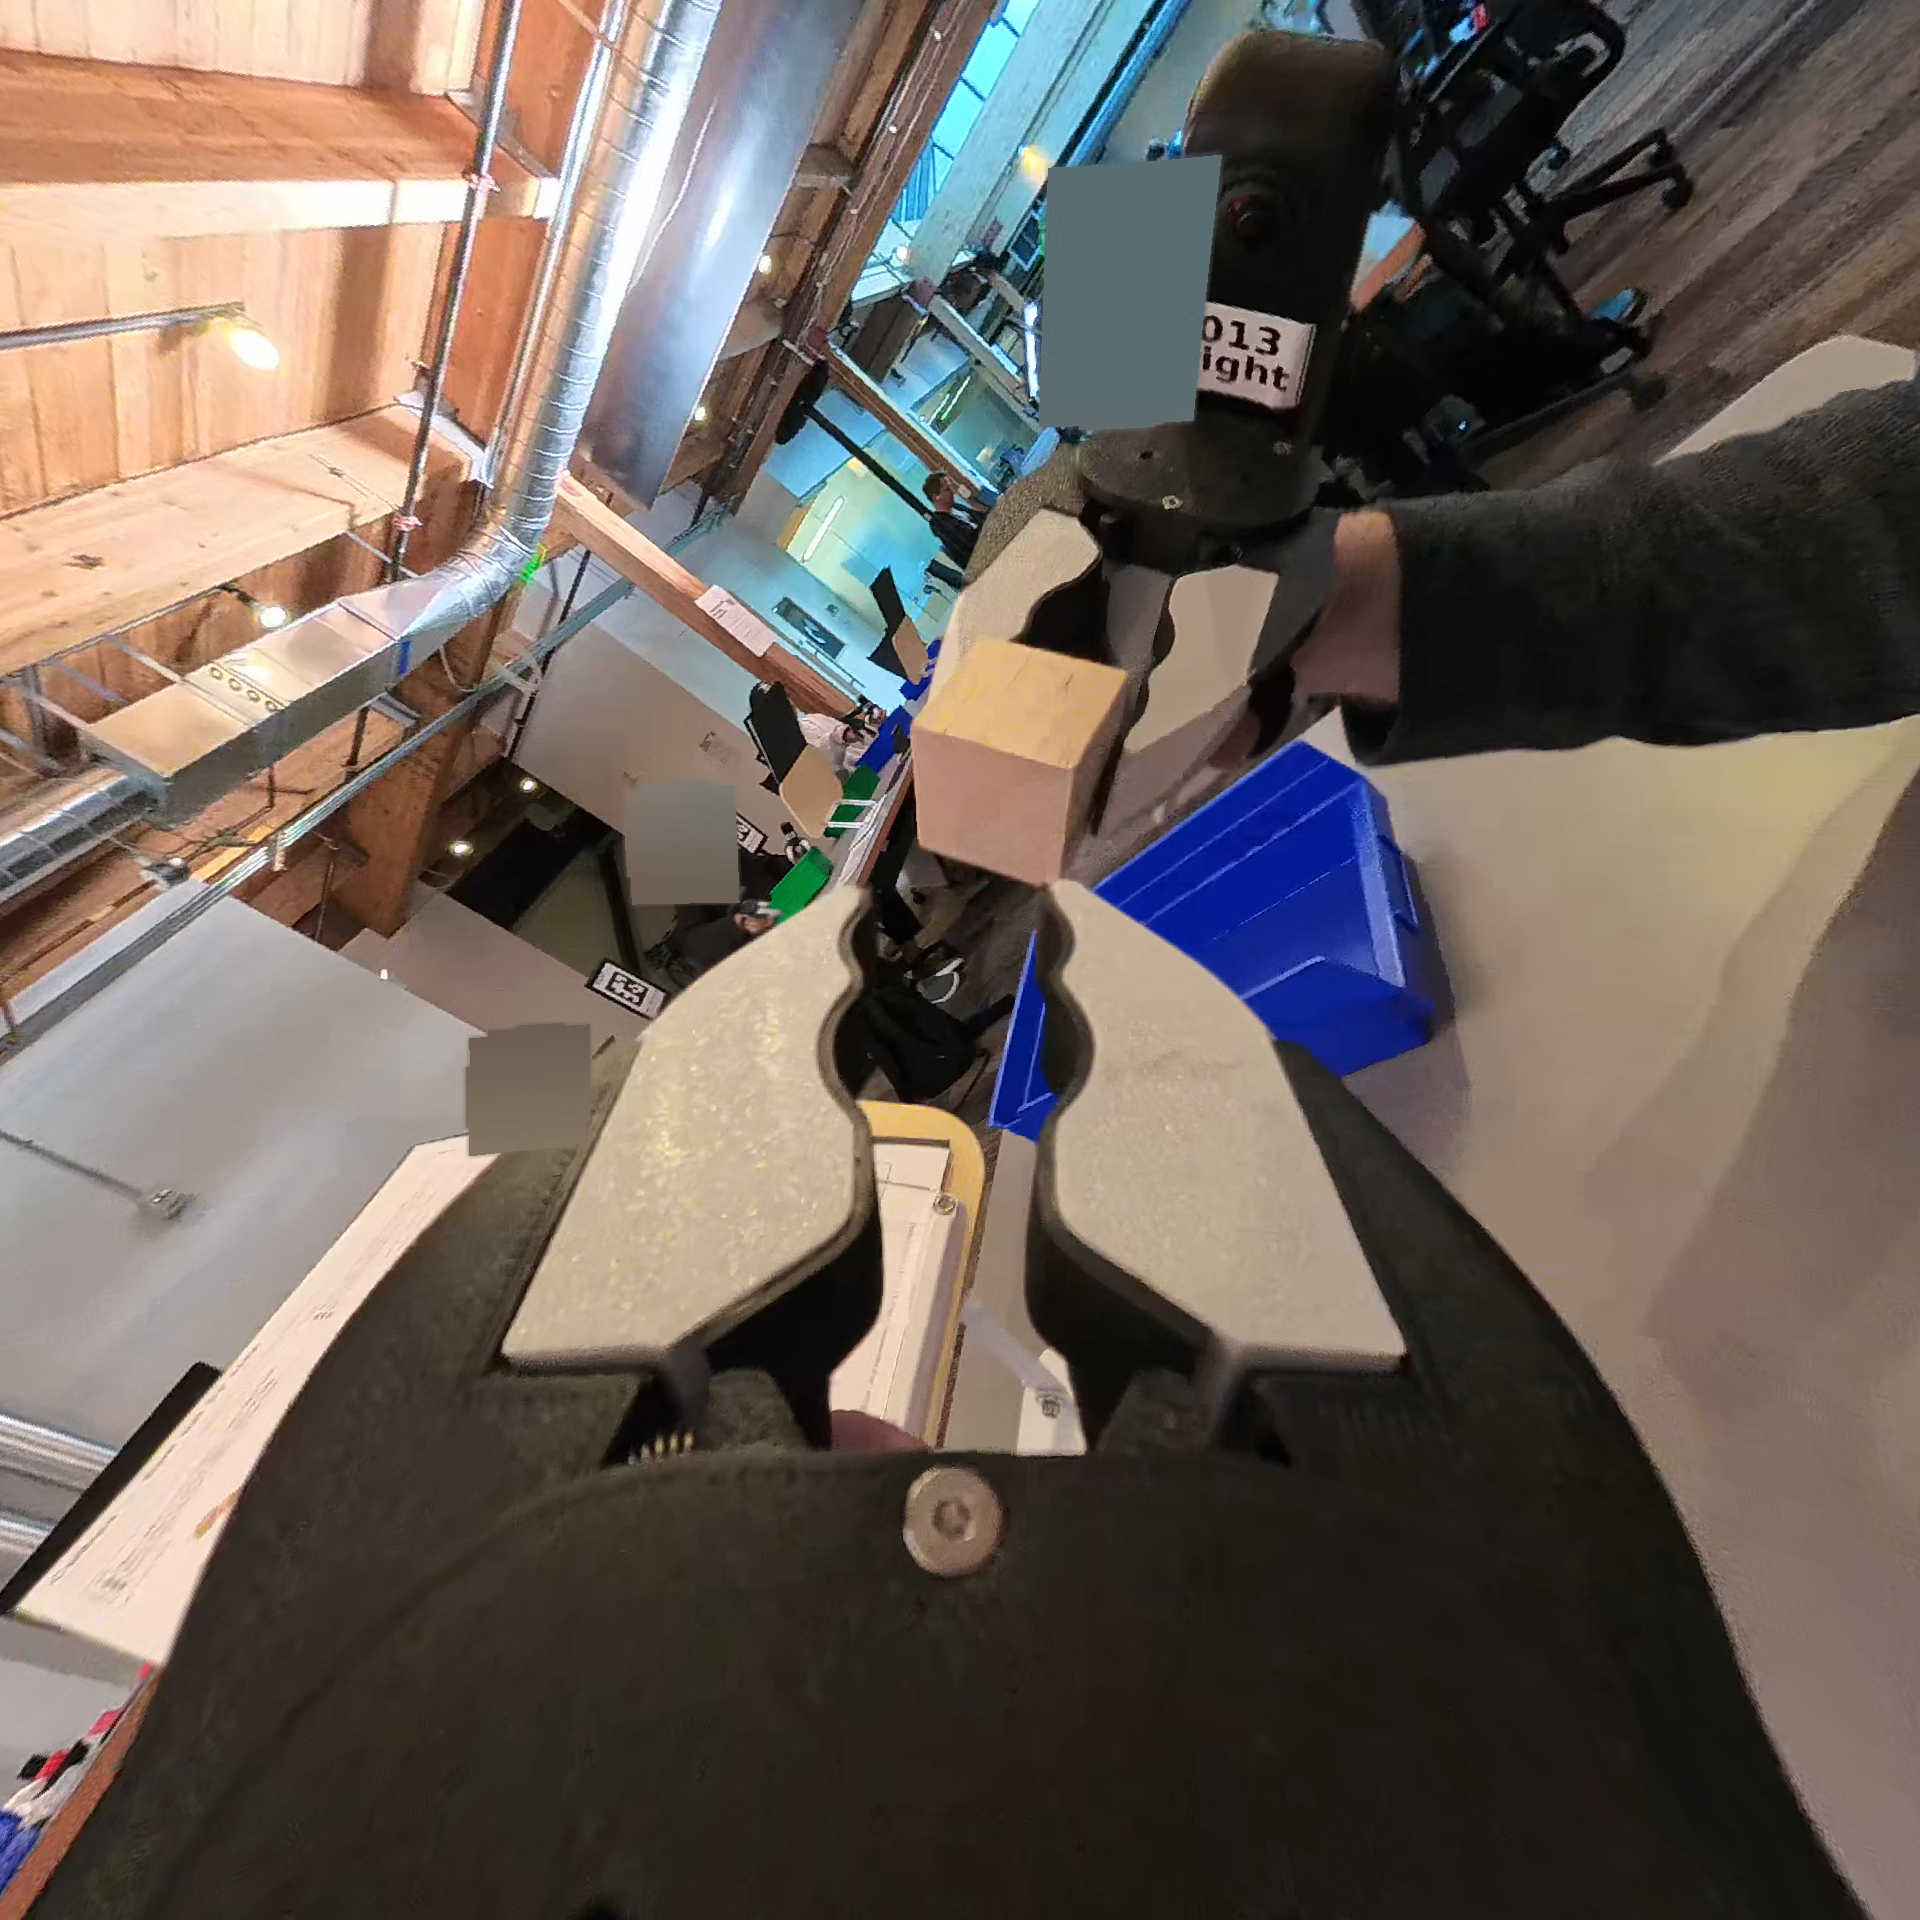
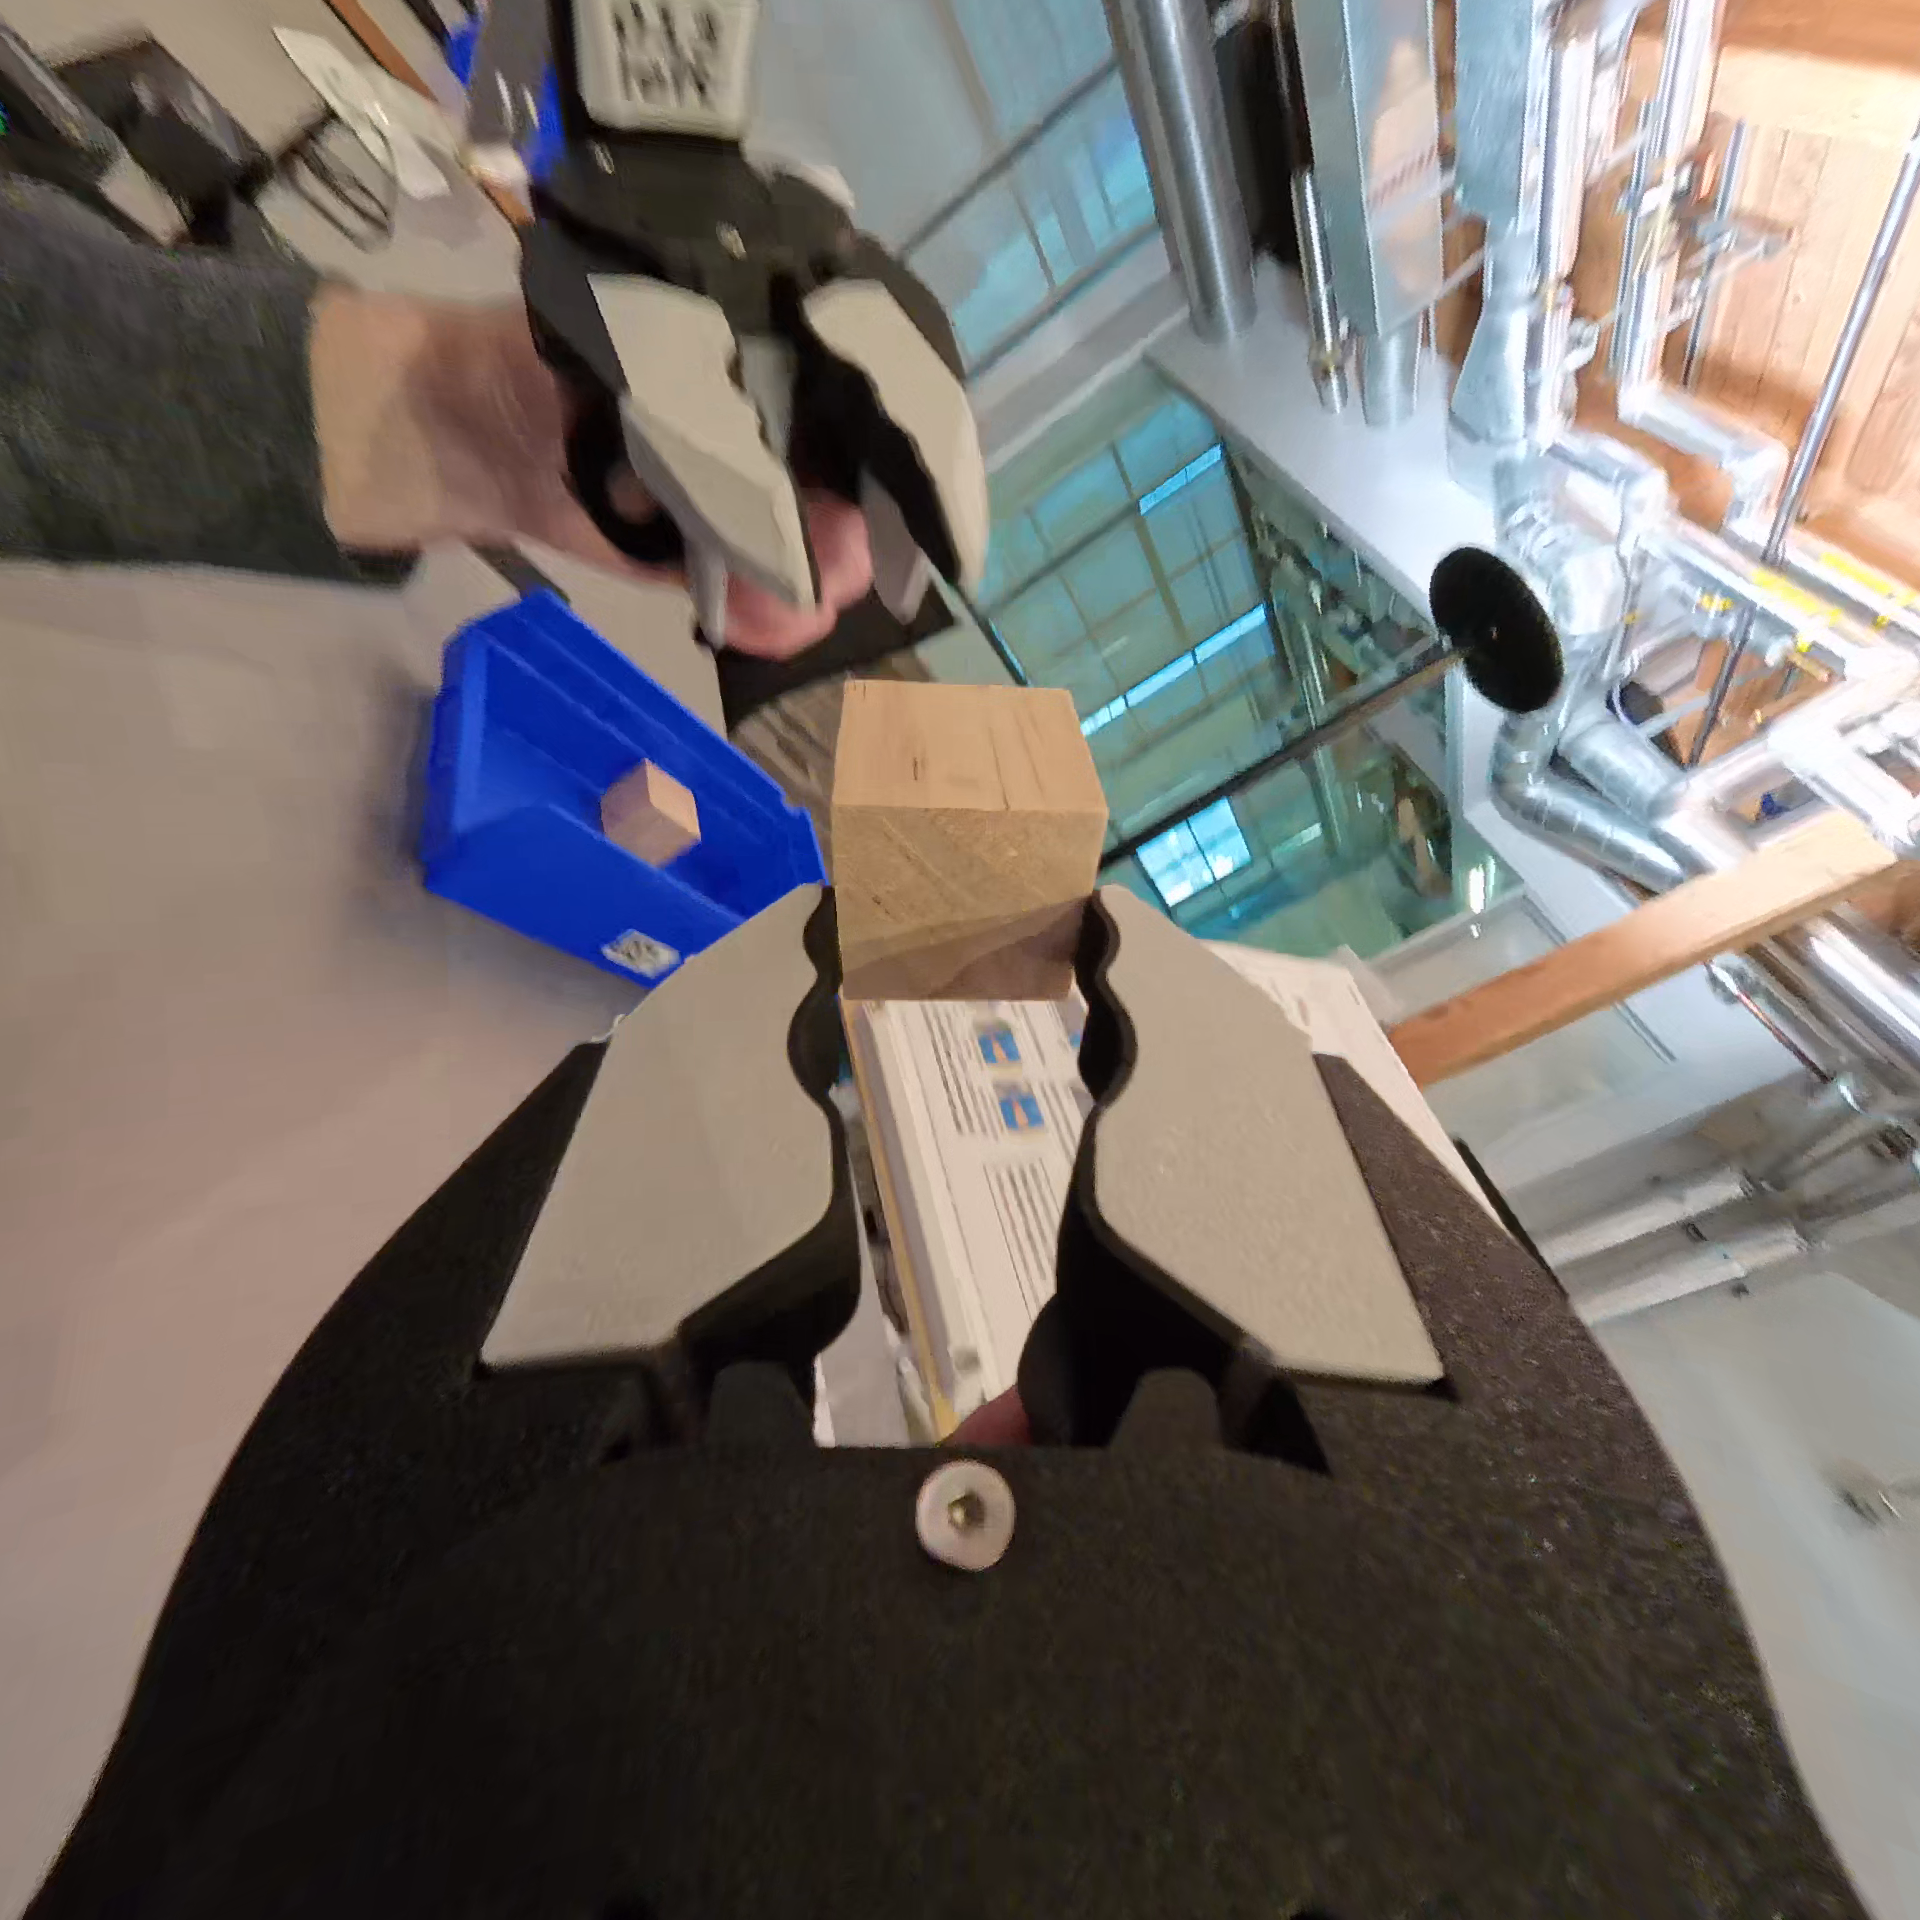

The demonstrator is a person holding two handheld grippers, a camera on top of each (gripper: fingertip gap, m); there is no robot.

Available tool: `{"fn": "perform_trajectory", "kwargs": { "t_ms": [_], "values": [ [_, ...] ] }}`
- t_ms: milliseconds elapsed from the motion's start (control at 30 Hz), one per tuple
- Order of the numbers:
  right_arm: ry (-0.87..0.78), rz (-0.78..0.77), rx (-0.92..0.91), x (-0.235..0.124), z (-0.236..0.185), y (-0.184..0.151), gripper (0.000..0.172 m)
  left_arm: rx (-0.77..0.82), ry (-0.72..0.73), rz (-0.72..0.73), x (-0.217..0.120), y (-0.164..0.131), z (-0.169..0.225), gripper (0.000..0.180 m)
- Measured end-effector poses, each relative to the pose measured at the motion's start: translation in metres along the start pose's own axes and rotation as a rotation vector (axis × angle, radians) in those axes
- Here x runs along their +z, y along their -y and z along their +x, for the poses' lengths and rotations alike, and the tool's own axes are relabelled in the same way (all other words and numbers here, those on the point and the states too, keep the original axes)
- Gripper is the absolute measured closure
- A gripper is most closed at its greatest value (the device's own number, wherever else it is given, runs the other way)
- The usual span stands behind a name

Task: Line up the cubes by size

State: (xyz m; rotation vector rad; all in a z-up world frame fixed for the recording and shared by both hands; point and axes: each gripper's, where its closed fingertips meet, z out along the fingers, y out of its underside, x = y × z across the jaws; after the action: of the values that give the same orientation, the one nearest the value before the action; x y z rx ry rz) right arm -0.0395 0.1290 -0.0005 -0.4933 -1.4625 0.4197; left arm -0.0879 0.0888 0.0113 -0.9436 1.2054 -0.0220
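The right gripper point(image 2: 956, 935) pinches a wooden cube point(image 2: 961, 847) at its fingertips, both pads pressed to the sides, carried in the air above the grey table point(image 2: 208, 1039). The grip sits only on the cube's near edge — keep it level and set it down gently so it does not twist out. Opposite, the left gripper point(image 1: 951, 904) has its jaws spread and bare. Farther off, a small cube point(image 2: 649, 810) waits in the blue bin point(image 2: 540, 904) — probably next.
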Motion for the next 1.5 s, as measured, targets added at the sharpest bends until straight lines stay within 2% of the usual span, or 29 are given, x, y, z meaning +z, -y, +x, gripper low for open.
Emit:
{"fn": "perform_trajectory", "kwargs": {
  "t_ms": [133, 200, 400, 567, 733, 933, 1133, 1500],
  "values": [
    [-0.075, -0.205, 0.006, -0.041, 0.031, -0.052, 0.129, 0.022, 0.041, -0.024, -0.011, 0.000, -0.009, 0.180],
    [-0.084, -0.344, 0.005, -0.064, 0.042, -0.087, 0.129, 0.031, 0.056, -0.029, -0.016, 0.002, -0.012, 0.180],
    [0.112, -0.784, 0.021, -0.117, 0.032, -0.200, 0.129, 0.054, 0.062, -0.053, -0.020, 0.003, -0.014, 0.180],
    [0.319, -0.957, 0.132, -0.138, 0.006, -0.268, 0.128, 0.076, 0.044, -0.104, -0.014, -0.004, -0.009, 0.180],
    [0.526, -1.146, 0.160, -0.156, -0.024, -0.323, 0.128, 0.076, 0.039, -0.104, -0.015, -0.004, -0.009, 0.180],
    [0.680, -1.255, 0.182, -0.167, -0.042, -0.358, 0.128, 0.070, 0.045, -0.101, -0.019, -0.005, -0.012, 0.180],
    [0.794, -1.326, 0.213, -0.179, -0.055, -0.379, 0.128, 0.065, 0.047, -0.099, -0.021, -0.006, -0.014, 0.180],
    [0.911, -1.365, 0.242, -0.178, -0.078, -0.400, 0.128, 0.062, 0.036, -0.111, -0.020, -0.010, -0.013, 0.180]
  ]
}}
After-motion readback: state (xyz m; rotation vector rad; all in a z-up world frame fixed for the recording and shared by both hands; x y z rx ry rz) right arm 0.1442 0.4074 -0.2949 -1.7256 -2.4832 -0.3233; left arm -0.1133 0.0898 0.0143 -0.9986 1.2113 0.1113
